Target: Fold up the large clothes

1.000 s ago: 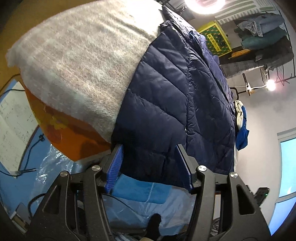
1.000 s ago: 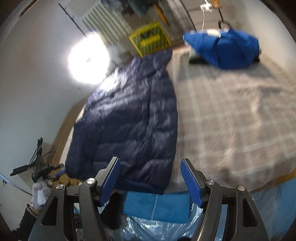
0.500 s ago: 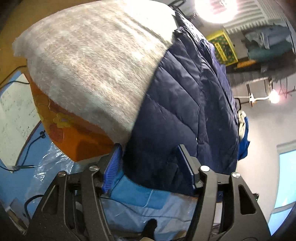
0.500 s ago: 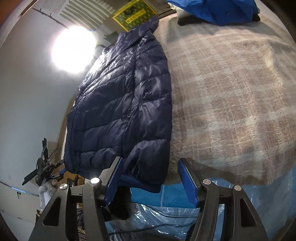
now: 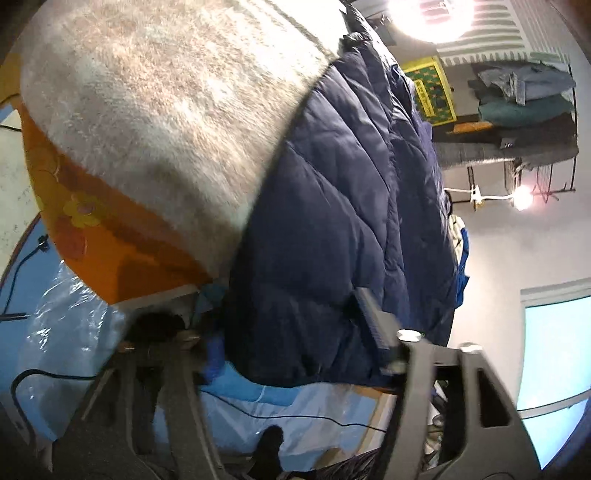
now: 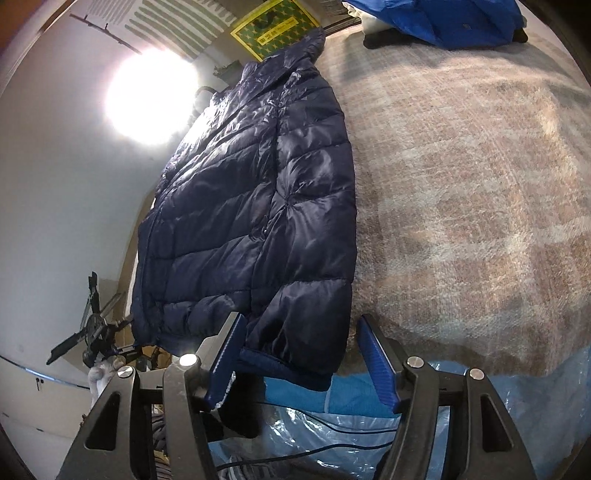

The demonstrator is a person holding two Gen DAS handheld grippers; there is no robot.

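A navy quilted puffer jacket [image 6: 258, 192] lies flat on a bed covered by a beige plaid blanket [image 6: 461, 184], its hem hanging over the near edge. My right gripper [image 6: 299, 354] is open, its blue pads on either side of the hem's right corner. In the left wrist view the same jacket [image 5: 343, 206] fills the middle. My left gripper [image 5: 295, 332] is open around the hem's other corner; the right finger [image 5: 373, 325] lies on the fabric and the left finger is blurred and partly hidden behind the hem.
A bright blue garment [image 6: 443, 18] lies at the bed's far end. An orange flowered sheet [image 5: 92, 229] shows under the blanket. Blue plastic sheeting and cables [image 5: 258, 413] cover the floor below. A clothes rack [image 5: 517, 110] and a bright lamp [image 6: 147, 99] stand beyond.
Both grippers have moved forward onto the jacket's hem. The hem now sits between the fingers of each. Both stay open.
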